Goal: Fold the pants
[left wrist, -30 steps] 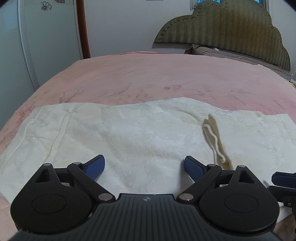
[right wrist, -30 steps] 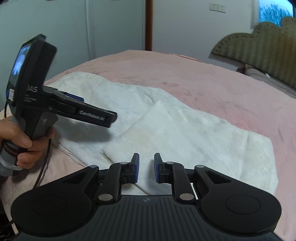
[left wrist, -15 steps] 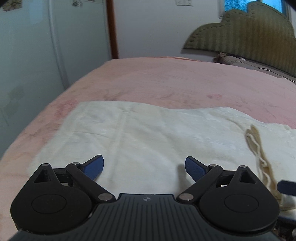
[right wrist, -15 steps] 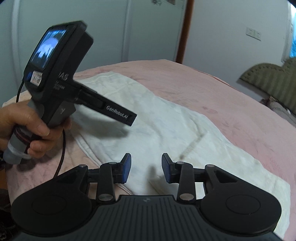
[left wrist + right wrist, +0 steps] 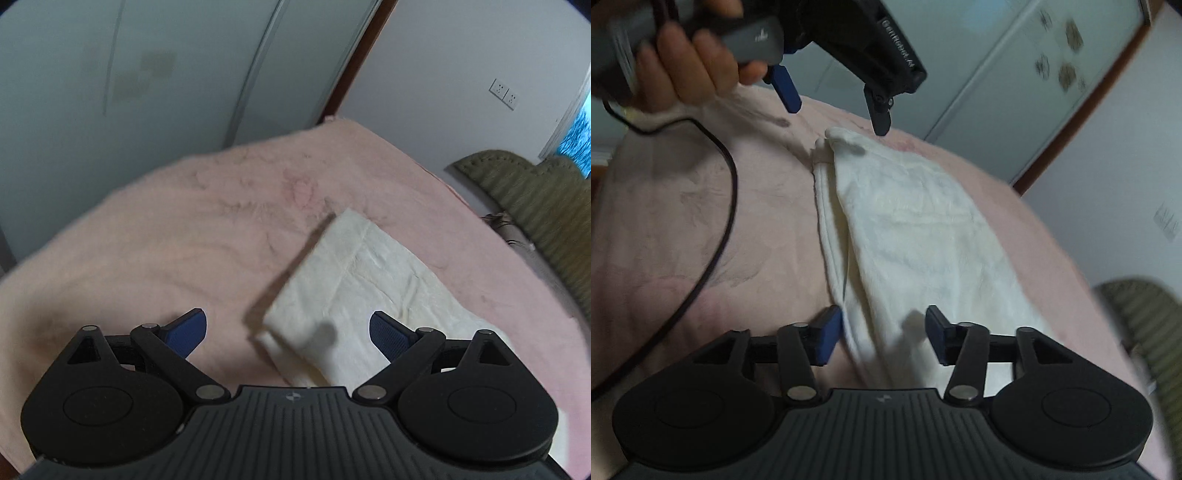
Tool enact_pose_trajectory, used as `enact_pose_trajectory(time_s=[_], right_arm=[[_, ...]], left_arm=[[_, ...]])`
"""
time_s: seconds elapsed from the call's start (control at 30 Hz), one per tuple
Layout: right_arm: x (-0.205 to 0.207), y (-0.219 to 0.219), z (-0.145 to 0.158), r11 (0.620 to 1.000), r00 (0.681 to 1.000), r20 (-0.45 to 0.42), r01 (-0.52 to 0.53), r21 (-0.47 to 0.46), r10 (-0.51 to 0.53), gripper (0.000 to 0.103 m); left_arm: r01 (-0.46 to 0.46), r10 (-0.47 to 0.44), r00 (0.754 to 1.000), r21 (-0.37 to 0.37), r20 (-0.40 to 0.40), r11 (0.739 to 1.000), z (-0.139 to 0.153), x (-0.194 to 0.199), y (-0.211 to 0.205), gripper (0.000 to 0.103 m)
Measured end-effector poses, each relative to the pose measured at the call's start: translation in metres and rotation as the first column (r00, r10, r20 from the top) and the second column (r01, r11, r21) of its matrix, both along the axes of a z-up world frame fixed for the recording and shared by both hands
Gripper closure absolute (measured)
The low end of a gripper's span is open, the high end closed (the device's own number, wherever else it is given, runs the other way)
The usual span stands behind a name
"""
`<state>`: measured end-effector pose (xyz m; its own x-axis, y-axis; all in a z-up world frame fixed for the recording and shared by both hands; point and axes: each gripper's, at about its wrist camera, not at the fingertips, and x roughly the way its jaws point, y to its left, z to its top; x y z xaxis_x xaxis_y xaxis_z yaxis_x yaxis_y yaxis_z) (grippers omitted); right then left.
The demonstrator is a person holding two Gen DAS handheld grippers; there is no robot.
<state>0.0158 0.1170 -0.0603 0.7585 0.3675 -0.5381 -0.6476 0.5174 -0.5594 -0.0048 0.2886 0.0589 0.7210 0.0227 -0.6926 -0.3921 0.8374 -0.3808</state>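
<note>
Layout by clock face, from the right wrist view. The pants (image 5: 916,229) lie on the bed cover (image 5: 683,221), running from about six o'clock, low between the fingers of the right gripper (image 5: 882,339), up toward twelve o'clock. Above the far end of the pants, near twelve o'clock, hangs the left gripper (image 5: 836,103), with the hand (image 5: 690,70) on its handle at eleven o'clock. A cable (image 5: 713,236) trails across the bed cover at nine o'clock. A wardrobe (image 5: 1015,74) stands behind the bed at one o'clock, the headboard (image 5: 1141,314) at four o'clock.
</note>
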Motion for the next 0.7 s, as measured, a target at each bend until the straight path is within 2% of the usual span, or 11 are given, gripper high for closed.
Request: enact_pose_trajectory(time_s=[0.03, 0.1, 0.2, 0.23, 0.27, 0.3, 0.37, 0.4, 0.53, 0.6, 0.7], right_arm=[[0.000, 0.007, -0.003, 1.000, 0.999, 0.041, -0.007, -0.024, 0.008, 0.043], [0.001, 0.022, -0.010, 0.997, 0.992, 0.124, -0.024, -0.076, 0.034, 0.043], [0.006, 0.040, -0.017, 0.994, 0.978, 0.197, -0.045, -0.102, 0.065, 0.046], [0.010, 0.045, -0.018, 0.993, 0.977, 0.200, -0.055, -0.105, 0.076, 0.060], [0.015, 0.047, -0.017, 0.994, 0.980, 0.183, -0.060, -0.089, 0.076, 0.077], [0.020, 0.047, -0.014, 0.996, 0.985, 0.155, -0.066, -0.058, 0.074, 0.082], [0.025, 0.044, -0.008, 0.998, 0.990, 0.124, -0.063, 0.004, 0.062, 0.086], [0.027, 0.037, -0.002, 0.997, 0.992, 0.111, -0.058, 0.041, 0.053, 0.086], [0.043, 0.015, 0.026, 0.976, 1.000, -0.002, -0.012, 0.218, 0.013, 0.088], [0.051, 0.008, 0.036, 0.961, 0.998, -0.058, 0.009, 0.275, 0.007, 0.088], [0.058, 0.003, 0.041, 0.963, 0.983, -0.168, -0.031, 0.267, 0.078, 0.085]], left_arm=[[0.018, -0.018, 1.000, -0.051, -0.007, 0.999, -0.003, -0.001, 0.002, 0.007], [0.051, -0.054, 0.998, -0.154, -0.014, 0.987, -0.009, -0.001, 0.006, 0.007], [0.086, -0.096, 0.995, -0.283, -0.023, 0.955, -0.023, 0.006, 0.008, 0.006], [0.083, -0.097, 0.995, -0.324, -0.027, 0.943, -0.029, 0.008, 0.009, 0.006], [0.076, -0.093, 0.995, -0.358, -0.028, 0.931, -0.033, 0.010, 0.010, 0.005], [0.067, -0.083, 0.996, -0.382, -0.025, 0.922, -0.036, 0.011, 0.011, 0.004], [0.059, -0.069, 0.998, -0.416, -0.009, 0.908, -0.038, 0.010, 0.009, 0.001], [0.062, -0.069, 0.998, -0.448, -0.001, 0.892, -0.040, 0.013, 0.009, 0.001], [0.070, -0.053, 0.998, -0.596, 0.046, 0.800, -0.056, 0.040, 0.008, 0.001], [0.029, -0.004, 0.999, -0.606, 0.041, 0.795, -0.061, 0.051, 0.007, 0.001], [0.009, 0.034, 0.997, -0.584, 0.063, 0.811, -0.060, 0.064, 0.005, 0.002]])
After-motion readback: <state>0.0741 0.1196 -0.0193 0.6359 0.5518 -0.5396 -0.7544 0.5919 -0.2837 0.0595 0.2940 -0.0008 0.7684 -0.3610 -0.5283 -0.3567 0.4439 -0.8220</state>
